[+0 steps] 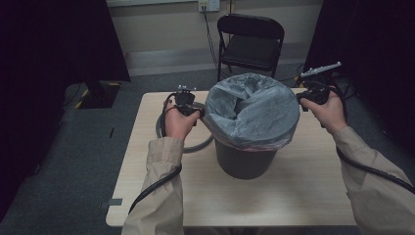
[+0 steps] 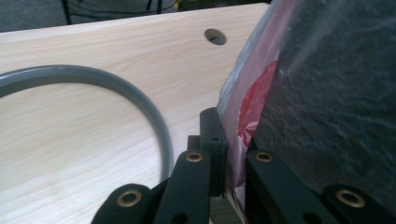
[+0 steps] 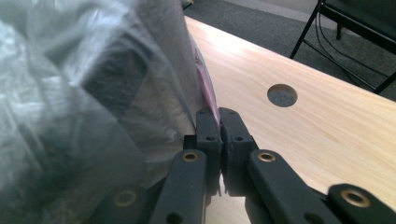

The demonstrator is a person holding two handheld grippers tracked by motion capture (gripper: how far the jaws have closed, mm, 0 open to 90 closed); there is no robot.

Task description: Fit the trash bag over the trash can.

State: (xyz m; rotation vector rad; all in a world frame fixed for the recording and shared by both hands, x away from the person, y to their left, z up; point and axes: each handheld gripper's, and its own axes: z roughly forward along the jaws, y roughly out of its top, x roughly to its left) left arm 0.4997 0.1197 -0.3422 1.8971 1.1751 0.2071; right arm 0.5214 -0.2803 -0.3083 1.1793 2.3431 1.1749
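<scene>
- Grey plastic liner [image 1: 252, 110] drapes over the rim of a dark bin [image 1: 243, 161] standing near the middle of the pale wooden table [image 1: 303, 196], as I see it from the high view.
- My left gripper [image 1: 188, 105] sits at the bin's left side, held in the left hand [image 1: 178, 122]; in the left gripper view its jaws are pinched together on the liner's edge [image 2: 243, 121], where translucent film with a pink-red patch runs between them.
- My right gripper [image 1: 313, 93] is at the bin's right rim, gripped by the right hand [image 1: 330, 112]; the right gripper view shows its jaws closed on a thin fold of the liner [image 3: 208, 100], pinkish at the pinch.
- Beside the left gripper a grey ring [image 2: 116, 88] lies flat on the table, curving past the jaws and partly under the bin's left side in the high view.
- Two round holes mark the tabletop, one in the left gripper view [image 2: 215, 36] and one in the right gripper view [image 3: 282, 95].
- Beyond the table's far edge stands a black folding chair [image 1: 250, 41] against the wall, with cables on the grey floor [image 1: 73, 161].
- Beige sleeves [image 1: 161, 191] cover both forearms, a black cable [image 1: 151, 188] trailing along each.
</scene>
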